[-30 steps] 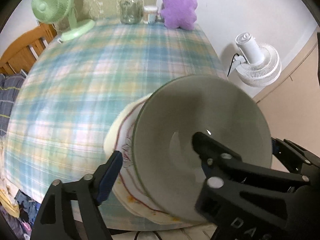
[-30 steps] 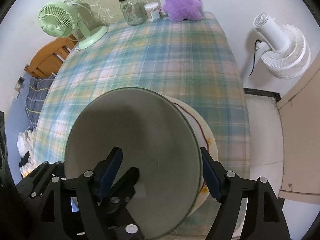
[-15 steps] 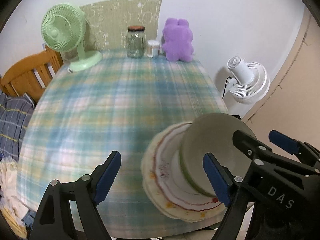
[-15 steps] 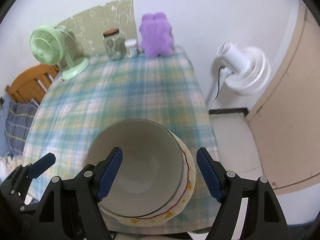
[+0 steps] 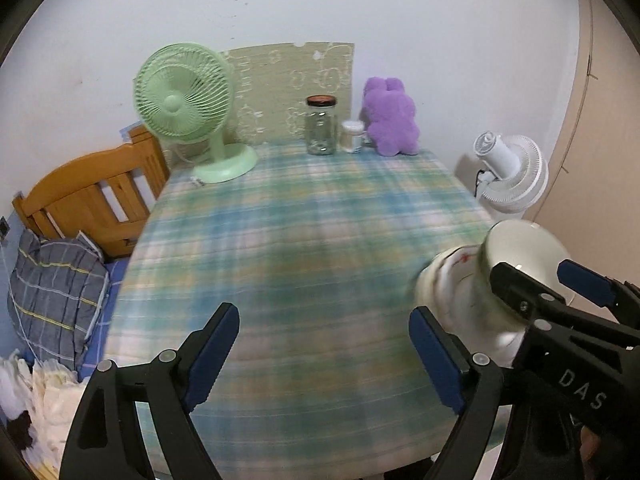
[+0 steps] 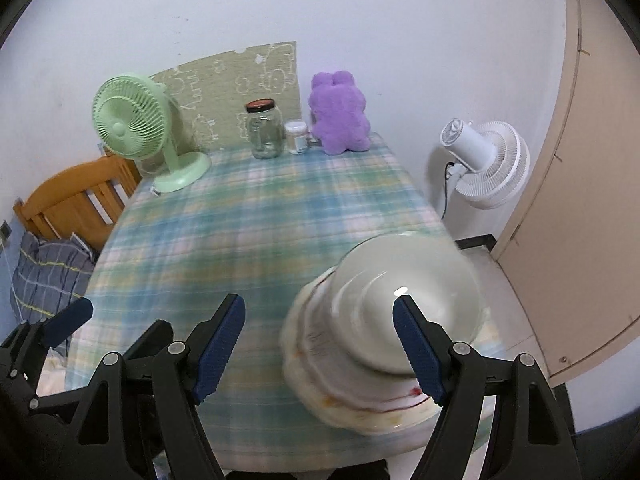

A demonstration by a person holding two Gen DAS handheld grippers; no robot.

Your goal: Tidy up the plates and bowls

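Observation:
A pale green-grey bowl (image 6: 408, 292) sits on a stack of cream plates with a red line (image 6: 352, 392) at the near right corner of the plaid table (image 6: 256, 232). My right gripper (image 6: 320, 344) is open and empty, held above the table's front edge, its right finger in front of the bowl. In the left wrist view the bowl (image 5: 516, 264) and plates (image 5: 444, 284) lie at the right. My left gripper (image 5: 324, 356) is open and empty, to the left of the stack.
At the table's far end stand a green desk fan (image 5: 188, 108), a glass jar (image 5: 321, 125), a small white container (image 5: 352, 137) and a purple plush toy (image 5: 390, 117). A white floor fan (image 6: 486, 160) stands right of the table. A wooden chair (image 5: 88, 196) is at the left.
Both grippers have pulled back and up from the bowl, which was close between them one second ago. The bowl now rests on the plates with neither gripper touching it.

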